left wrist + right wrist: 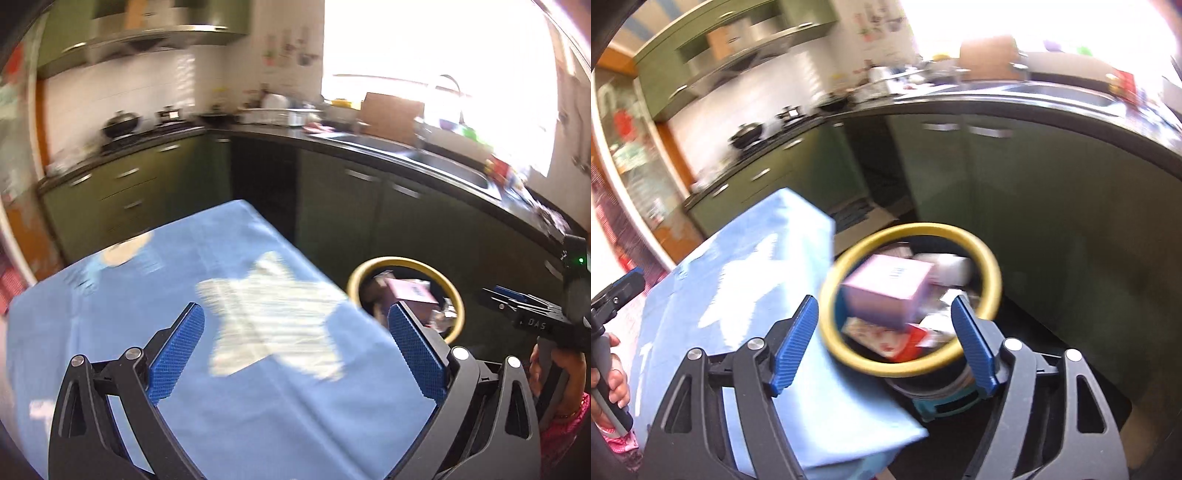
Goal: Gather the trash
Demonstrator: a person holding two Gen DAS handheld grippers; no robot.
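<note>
A trash bin with a yellow rim (991, 275) stands on the floor beside the table; it also shows in the left wrist view (458, 299). Inside lie a pink box (886, 288), a red and white wrapper (897, 341) and other crumpled trash. My right gripper (884, 319) is open and empty, above the bin's near edge. My left gripper (295, 332) is open and empty above the blue tablecloth (184, 266), left of the bin. The right gripper's body (543, 314) shows at the right of the left wrist view.
The table carries a blue cloth with a white star (273, 317) and its corner (812, 258) lies next to the bin. Green kitchen cabinets (351, 206) with a dark counter and sink (443, 162) run behind. A stove with a pan (122, 123) is at the back left.
</note>
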